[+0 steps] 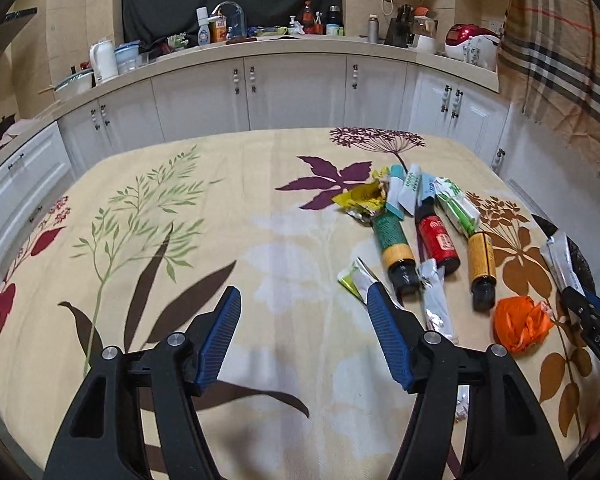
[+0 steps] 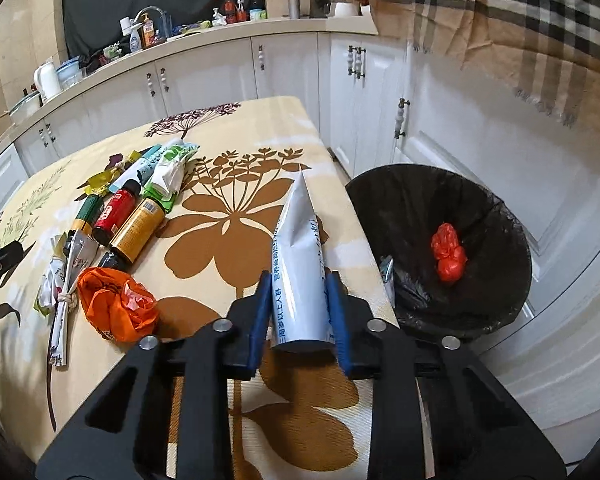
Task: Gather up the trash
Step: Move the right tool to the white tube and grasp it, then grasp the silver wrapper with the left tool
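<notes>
**Tube clamped, bin not yet reached**

Left wrist view: your left gripper (image 1: 304,304) hangs over the flowered worktop (image 1: 204,240) with its jaws apart and nothing between them. The remaining trash lies to its right: three small bottles (image 1: 436,242), a yellow wrapper (image 1: 362,198), several tubes and sachets, and an orange bag (image 1: 520,326). A green-and-white sachet (image 1: 356,278) lies just beside the right-hand finger. At the right edge of this view you can see the other gripper holding a pale tube.

Right wrist view: your right gripper (image 2: 300,300) has its jaws clamped on the white tube (image 2: 300,264), near its wide end, with the flattened tail pointing away. The tube is above the worktop edge, not over the black-lined bin (image 2: 500,208), which stands beside the worktop and already holds a red bag (image 2: 448,252).

Risks, as judged: the tube is smooth and soft, so a grip this near the end could let it slip or swing. Release it short of the rim and it falls to the floor. The left jaws may nudge the sachet while closing.
</notes>
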`<state>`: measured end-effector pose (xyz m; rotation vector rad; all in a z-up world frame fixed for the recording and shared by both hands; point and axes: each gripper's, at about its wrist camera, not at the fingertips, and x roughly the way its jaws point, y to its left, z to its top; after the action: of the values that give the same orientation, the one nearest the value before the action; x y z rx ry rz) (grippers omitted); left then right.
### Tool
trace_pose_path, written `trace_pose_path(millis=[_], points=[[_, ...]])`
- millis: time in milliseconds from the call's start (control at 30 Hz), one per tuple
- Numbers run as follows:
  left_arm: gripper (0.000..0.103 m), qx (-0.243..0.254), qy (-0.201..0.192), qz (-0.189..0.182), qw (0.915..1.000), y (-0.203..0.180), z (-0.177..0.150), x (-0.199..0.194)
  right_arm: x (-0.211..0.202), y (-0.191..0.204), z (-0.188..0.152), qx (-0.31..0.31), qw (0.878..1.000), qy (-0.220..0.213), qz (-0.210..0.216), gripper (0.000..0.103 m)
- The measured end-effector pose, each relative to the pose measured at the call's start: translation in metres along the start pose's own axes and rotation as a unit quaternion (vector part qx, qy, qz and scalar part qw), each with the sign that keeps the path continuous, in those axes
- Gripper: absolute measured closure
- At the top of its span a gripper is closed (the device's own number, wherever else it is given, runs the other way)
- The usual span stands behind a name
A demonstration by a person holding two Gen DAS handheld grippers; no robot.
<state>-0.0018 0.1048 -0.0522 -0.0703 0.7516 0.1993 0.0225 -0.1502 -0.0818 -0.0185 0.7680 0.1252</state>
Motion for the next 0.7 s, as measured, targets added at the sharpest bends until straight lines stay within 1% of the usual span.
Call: trace_pose_path(millis=[100, 333, 367, 400, 467, 567, 633, 700], points=[[0.039, 0.005, -0.003, -0.006, 1.0000, -0.006, -0.002, -0.003, -0.004, 0.003, 0.000, -0.001, 1.000, -0.006, 0.004, 0.091], [0.039, 0.007, 0.010, -0.027, 0.9995, -0.019, -0.006, 0.004, -0.008, 0.009, 0.000, -0.004, 1.000, -0.013, 0.014, 0.093], [0.038, 0.007, 0.011, -0.030, 0.9995, -0.021, -0.007, 0.004, -0.009, 0.010, 0.000, -0.004, 1.000, -0.015, 0.015, 0.093], [0.036, 0.008, 0.012, -0.032, 0.9994, -0.024, -0.006, 0.006, -0.010, 0.010, 0.000, -0.003, 1.000, -0.016, 0.016, 0.093], [0.035, 0.016, 0.013, -0.029, 0.9994, -0.029, -0.007, 0.010, -0.011, 0.010, 0.000, -0.003, 1.000, -0.019, 0.019, 0.093], [0.035, 0.029, 0.026, -0.022, 0.9990, -0.033, -0.010, 0.018, -0.014, 0.011, 0.002, -0.003, 0.999, -0.024, 0.023, 0.093], [0.035, 0.030, 0.032, -0.022, 0.9988, -0.031, -0.013, 0.021, -0.016, 0.011, 0.003, -0.003, 0.999, -0.027, 0.025, 0.093], [0.035, 0.027, 0.029, -0.021, 0.9990, -0.027, -0.014, 0.019, -0.017, 0.012, 0.003, -0.003, 0.999, -0.029, 0.026, 0.093]])
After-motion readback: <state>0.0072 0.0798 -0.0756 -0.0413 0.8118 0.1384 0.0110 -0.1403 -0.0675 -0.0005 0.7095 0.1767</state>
